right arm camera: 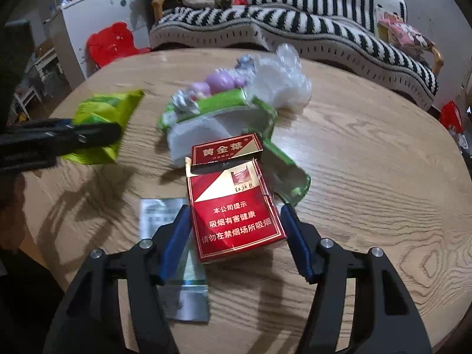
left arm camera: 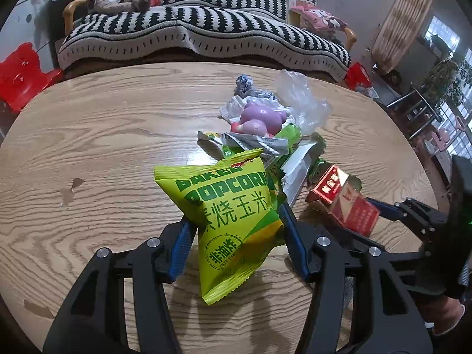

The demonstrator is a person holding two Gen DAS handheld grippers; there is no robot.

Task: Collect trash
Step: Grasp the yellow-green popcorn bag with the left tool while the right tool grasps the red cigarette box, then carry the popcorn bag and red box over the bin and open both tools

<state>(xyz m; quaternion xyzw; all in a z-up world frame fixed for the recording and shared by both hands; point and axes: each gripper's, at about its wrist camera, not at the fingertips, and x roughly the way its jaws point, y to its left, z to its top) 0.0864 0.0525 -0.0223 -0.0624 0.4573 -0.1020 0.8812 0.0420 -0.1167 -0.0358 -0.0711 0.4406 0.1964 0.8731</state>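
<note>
My left gripper [left arm camera: 237, 216] is shut on a yellow-green popcorn bag [left arm camera: 227, 215], held above the wooden table [left arm camera: 103, 135]. The bag also shows at the left of the right wrist view [right arm camera: 103, 115] with the left gripper [right arm camera: 70, 135] on it. My right gripper [right arm camera: 234, 221] is shut on a red cigarette pack [right arm camera: 233, 206] with its lid flipped open; the pack shows in the left wrist view [left arm camera: 343, 199] too. Behind lies a pile of wrappers [left arm camera: 265, 144], a purple toy [left arm camera: 262, 116] and a clear plastic bag [left arm camera: 298, 94].
A flat silvery packet [right arm camera: 180, 265] lies on the table under my right gripper. A striped sofa [left arm camera: 206, 29] stands behind the table, a red plastic chair [left arm camera: 20, 73] to the left. Green wrapper scraps [right arm camera: 283, 171] lie beside the pack.
</note>
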